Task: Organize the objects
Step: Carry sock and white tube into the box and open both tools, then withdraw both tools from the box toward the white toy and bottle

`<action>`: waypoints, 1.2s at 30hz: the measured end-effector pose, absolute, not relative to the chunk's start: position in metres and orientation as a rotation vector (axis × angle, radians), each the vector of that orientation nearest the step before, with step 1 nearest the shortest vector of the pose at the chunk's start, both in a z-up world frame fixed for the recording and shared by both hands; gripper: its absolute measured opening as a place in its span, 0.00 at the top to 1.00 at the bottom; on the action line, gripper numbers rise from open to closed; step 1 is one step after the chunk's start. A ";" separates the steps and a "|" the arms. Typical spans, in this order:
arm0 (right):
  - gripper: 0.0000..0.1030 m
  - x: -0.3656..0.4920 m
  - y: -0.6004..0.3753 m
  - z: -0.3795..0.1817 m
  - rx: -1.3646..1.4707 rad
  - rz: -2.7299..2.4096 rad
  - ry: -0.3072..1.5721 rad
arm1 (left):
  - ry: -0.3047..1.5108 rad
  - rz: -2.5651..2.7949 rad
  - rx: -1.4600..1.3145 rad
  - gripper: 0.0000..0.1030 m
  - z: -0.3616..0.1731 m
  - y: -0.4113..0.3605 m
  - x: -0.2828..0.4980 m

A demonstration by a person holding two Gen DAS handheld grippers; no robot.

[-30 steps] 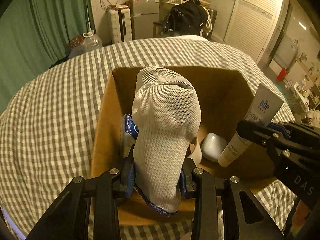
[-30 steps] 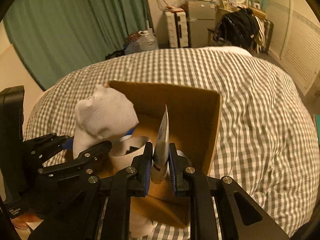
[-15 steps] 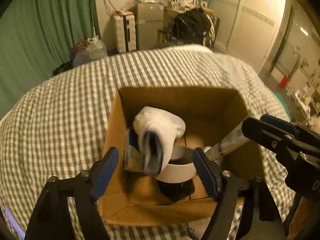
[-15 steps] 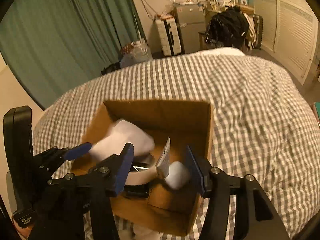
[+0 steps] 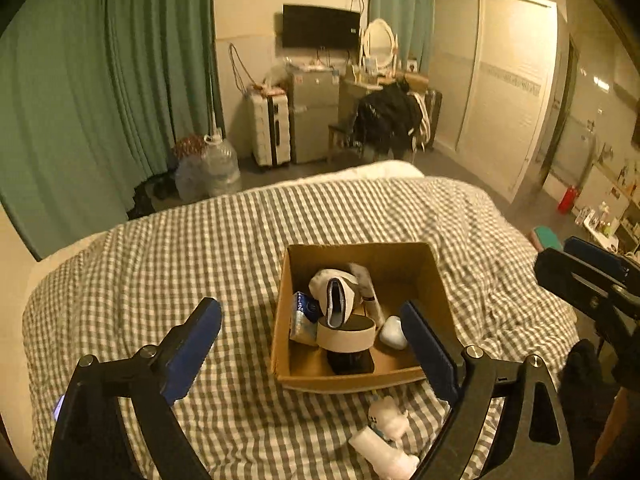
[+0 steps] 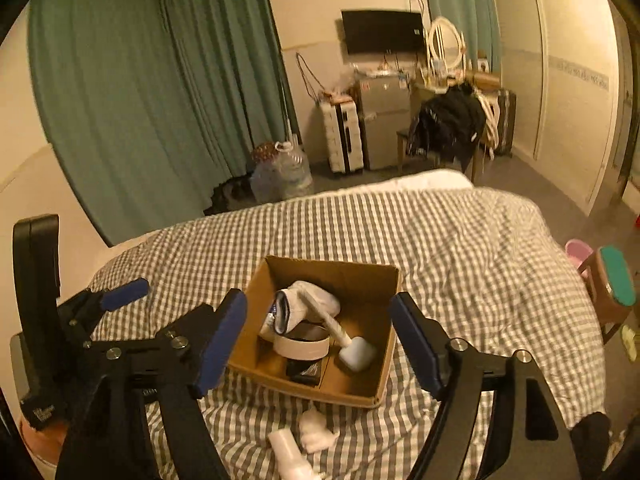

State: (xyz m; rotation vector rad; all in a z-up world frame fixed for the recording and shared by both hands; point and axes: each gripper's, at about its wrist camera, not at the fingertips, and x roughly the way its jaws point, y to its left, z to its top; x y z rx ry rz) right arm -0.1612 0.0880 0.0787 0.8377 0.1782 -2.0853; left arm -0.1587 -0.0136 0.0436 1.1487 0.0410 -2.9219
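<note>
Left gripper (image 5: 310,342): jaws spread wide, released, grasping nothing; raised above the bed (image 5: 200,264), blue pads framing the box.

Right gripper (image 6: 320,330): jaws likewise spread wide, empty; also raised above the bed. In the left wrist view it shows at the right edge (image 5: 588,276).

Cardboard box (image 5: 434,276): open-topped, resting on the grey-checked bed cover, lying ahead of and between the left jaws; in the right wrist view it sits between the right jaws too (image 6: 384,280).

Contents of the box:
- White sock (image 5: 334,292), rolled, dark cuff opening facing the left jaws; lies on top of the other items, nearer the left pad.
- White tube (image 6: 326,320), leaning diagonally across the box from under the sock toward the right pad.
- Roll of tape (image 5: 346,336), cream, at the near side, partly under the sock.
- Small white case (image 5: 393,332), rounded, near the right pad, beside the tape.
- Blue packet (image 5: 304,314), against the box wall on the left-pad side.
- Dark flat item (image 5: 350,360), under the tape; what it is cannot be told.

Outside the box, below the jaws on the bed cover: a small white soft toy (image 5: 388,420) and a white bottle (image 5: 384,454), lying just beside each other.
</note>
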 end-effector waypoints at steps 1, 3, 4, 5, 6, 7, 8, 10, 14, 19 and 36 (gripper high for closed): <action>0.22 -0.153 0.094 0.085 0.817 -2.095 0.181 | 0.042 -2.924 1.134 0.08 0.048 -0.014 -0.151; 0.22 -0.137 0.107 0.096 0.779 -2.109 0.177 | 0.055 -2.938 1.097 0.06 0.057 -0.015 -0.131; 0.22 -0.129 0.113 0.100 0.764 -2.113 0.172 | 0.059 -2.943 1.086 0.06 0.059 -0.015 -0.125; 0.21 -0.121 0.120 0.104 0.751 -2.117 0.164 | 0.062 -2.945 1.070 0.06 0.061 -0.016 -0.118; 0.20 -0.115 0.125 0.105 0.743 -2.121 0.158 | 0.064 -2.945 1.058 0.05 0.062 -0.017 -0.112; 0.19 -0.108 0.130 0.106 0.738 -2.123 0.154 | 0.067 -2.944 1.045 0.05 0.064 -0.018 -0.105; 0.19 -0.101 0.135 0.106 0.733 -2.122 0.154 | 0.073 -2.943 1.039 0.05 0.064 -0.019 -0.099; 0.18 -0.091 0.142 0.103 0.733 -2.120 0.164 | 0.097 -2.945 1.034 0.05 0.063 -0.022 -0.087; 0.18 -0.072 0.152 0.094 0.736 -2.122 0.190 | 0.129 -2.934 1.026 0.05 0.057 -0.027 -0.064; 0.12 -0.056 0.166 0.076 0.747 -2.122 0.175 | 0.114 -2.875 1.012 0.05 0.034 -0.028 -0.041; 0.04 -0.049 0.147 -0.055 0.973 -2.096 0.275 | 0.100 -2.691 1.252 0.04 -0.093 -0.049 -0.033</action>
